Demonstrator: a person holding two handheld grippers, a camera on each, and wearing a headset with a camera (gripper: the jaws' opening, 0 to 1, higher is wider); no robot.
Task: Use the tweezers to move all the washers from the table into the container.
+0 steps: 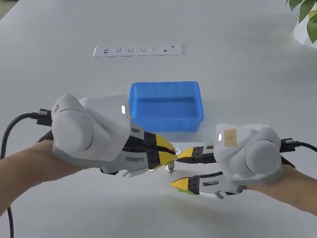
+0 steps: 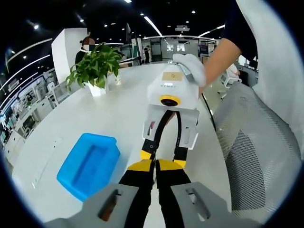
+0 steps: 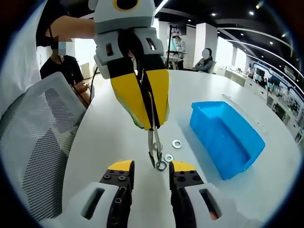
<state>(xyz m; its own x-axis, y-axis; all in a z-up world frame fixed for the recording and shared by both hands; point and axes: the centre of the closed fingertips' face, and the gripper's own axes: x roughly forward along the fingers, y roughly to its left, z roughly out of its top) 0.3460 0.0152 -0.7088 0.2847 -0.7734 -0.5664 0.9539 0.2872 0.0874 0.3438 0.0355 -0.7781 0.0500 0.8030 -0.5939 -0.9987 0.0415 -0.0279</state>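
Left claw [image 3: 151, 125] clamps the tweezers [image 3: 153, 145], tips touching a washer [image 3: 161, 166]; right claw [image 3: 152, 167] stands apart.

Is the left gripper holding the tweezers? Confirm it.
Yes: in the right gripper view the left gripper is shut on the tweezers, their tips at a washer.

Container [image 1: 166, 106] mid-table [image 1: 237, 64], power strip [image 1: 137, 50] behind it, plant [image 1: 304, 15] far right, washers [image 3: 176, 143] on table before container, at tweezers [image 3: 153, 142] tips.
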